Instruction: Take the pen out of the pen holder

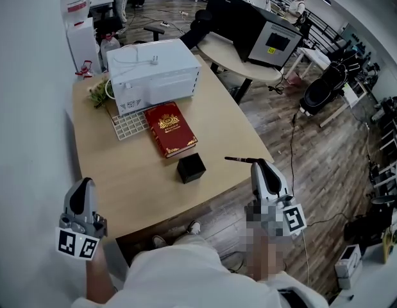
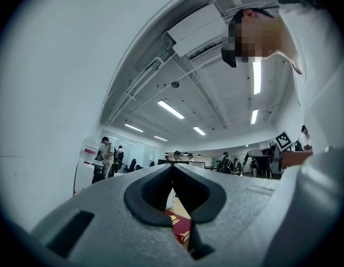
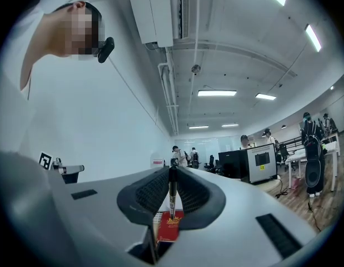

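1 pen (image 1: 238, 160) in the right tool (image 1: 254, 163), outside the pen holder (image 1: 191, 168)

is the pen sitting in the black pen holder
No, the pen is clamped in the right gripper, apart from the pen holder.

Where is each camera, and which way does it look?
Head view: on the person's head, looking down at the table; left gripper, right gripper, white shirt show.
Left gripper view: on the left gripper, facing forward past shut jaws; shirt right.
Right gripper view: on the right gripper, facing past jaws clamping the pen; shirt left.
Shared: red book in all three.
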`<control>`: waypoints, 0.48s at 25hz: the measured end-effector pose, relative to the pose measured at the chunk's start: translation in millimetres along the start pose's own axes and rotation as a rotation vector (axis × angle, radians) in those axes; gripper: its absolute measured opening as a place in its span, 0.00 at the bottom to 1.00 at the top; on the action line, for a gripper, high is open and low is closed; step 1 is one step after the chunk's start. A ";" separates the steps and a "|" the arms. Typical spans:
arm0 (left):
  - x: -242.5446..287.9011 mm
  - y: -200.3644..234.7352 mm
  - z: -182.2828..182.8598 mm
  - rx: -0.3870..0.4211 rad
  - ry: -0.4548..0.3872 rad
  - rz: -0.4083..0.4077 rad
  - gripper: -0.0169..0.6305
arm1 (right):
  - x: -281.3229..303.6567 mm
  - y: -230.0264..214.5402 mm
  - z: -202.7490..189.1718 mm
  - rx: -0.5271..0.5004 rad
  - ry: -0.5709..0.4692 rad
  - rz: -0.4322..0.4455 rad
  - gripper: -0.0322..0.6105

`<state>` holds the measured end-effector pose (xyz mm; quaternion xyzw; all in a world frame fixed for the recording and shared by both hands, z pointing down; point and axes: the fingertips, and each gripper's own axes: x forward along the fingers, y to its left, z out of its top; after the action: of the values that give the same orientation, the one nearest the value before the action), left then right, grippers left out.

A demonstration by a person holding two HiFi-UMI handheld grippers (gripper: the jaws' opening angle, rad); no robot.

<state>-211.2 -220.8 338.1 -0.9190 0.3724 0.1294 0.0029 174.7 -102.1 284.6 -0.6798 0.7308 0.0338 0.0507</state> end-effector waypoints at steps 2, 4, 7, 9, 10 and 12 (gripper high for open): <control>-1.6 1.0 -2.2 -0.008 0.004 0.002 0.05 | 1.1 1.6 -0.1 0.014 -0.004 0.006 0.12; -3.5 2.0 -2.4 -0.009 0.004 0.004 0.05 | 2.3 3.5 -0.2 0.033 -0.009 0.015 0.12; -4.4 3.0 -1.1 -0.006 0.000 0.004 0.05 | 3.2 5.9 -0.6 0.028 -0.009 0.021 0.12; -5.4 4.3 -0.9 -0.006 0.001 0.007 0.05 | 4.3 7.9 -1.2 0.021 -0.009 0.024 0.12; -6.1 5.1 -1.0 -0.007 0.002 0.009 0.05 | 5.0 9.0 -1.8 0.020 -0.008 0.026 0.12; -6.8 6.1 -1.5 -0.008 0.003 0.008 0.05 | 6.6 11.0 -2.7 0.019 -0.006 0.031 0.12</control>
<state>-219.6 -220.7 341.8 -0.9176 0.3756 0.1298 -0.0018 163.2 -108.2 286.2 -0.6678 0.7414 0.0294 0.0587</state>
